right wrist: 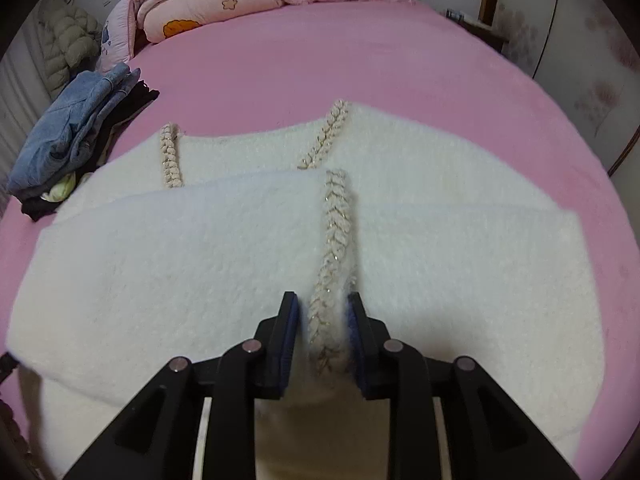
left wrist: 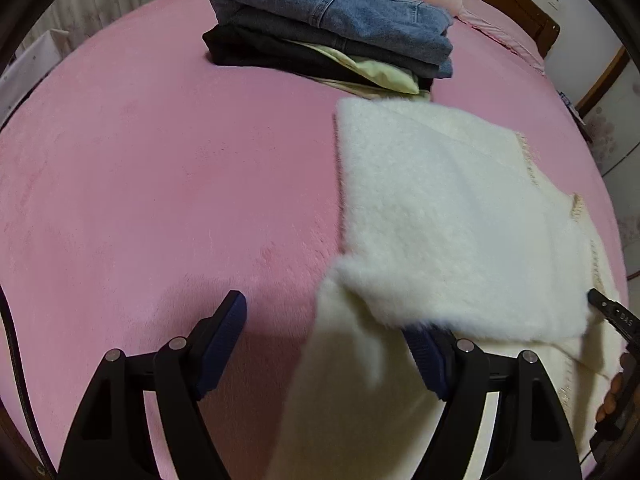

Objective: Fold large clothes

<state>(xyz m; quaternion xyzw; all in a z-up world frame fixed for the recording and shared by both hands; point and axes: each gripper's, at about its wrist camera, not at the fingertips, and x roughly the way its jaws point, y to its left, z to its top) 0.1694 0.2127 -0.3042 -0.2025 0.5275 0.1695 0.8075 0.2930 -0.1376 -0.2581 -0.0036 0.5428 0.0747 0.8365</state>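
Right gripper (right wrist: 323,312): nearest the lens in the right wrist view; its two dark-padded fingers stand a narrow gap apart, straddling the braided trim (right wrist: 334,240) of the white fuzzy garment (right wrist: 160,264). A raised ridge of trim and fleece sits between the pads; the right pad looks to touch the fleece, the left shows a thin gap, so no firm pinch is visible.
Left gripper (left wrist: 328,320): fingers spread wide; the left finger hangs over bare pink bedspread (left wrist: 140,200), while the tip of the right finger is hidden under a folded flap of the garment. Nothing is clamped between the pads.
White fuzzy garment, place: spread flat on the pink bed, directly beneath and ahead of the right gripper, and to the right of the left gripper's gap in the left wrist view.
White fuzzy garment, lie: one panel is folded over the body, its edge running across the middle; two more lengths of braided trim show farther up, near the far edge.
Near edge: a strip of the garment drops over the bedside between the left gripper's fingers.
Stack of folded clothes (left wrist: 332,28): blue denim on top, dark and pale green pieces beneath, lying beyond the garment's far corner, just beside it.
Pink quilt (right wrist: 200,4): bundled at the head of the bed, well apart from the garment.
Person's fingers (left wrist: 612,396): visible at the right edge of the left wrist view.
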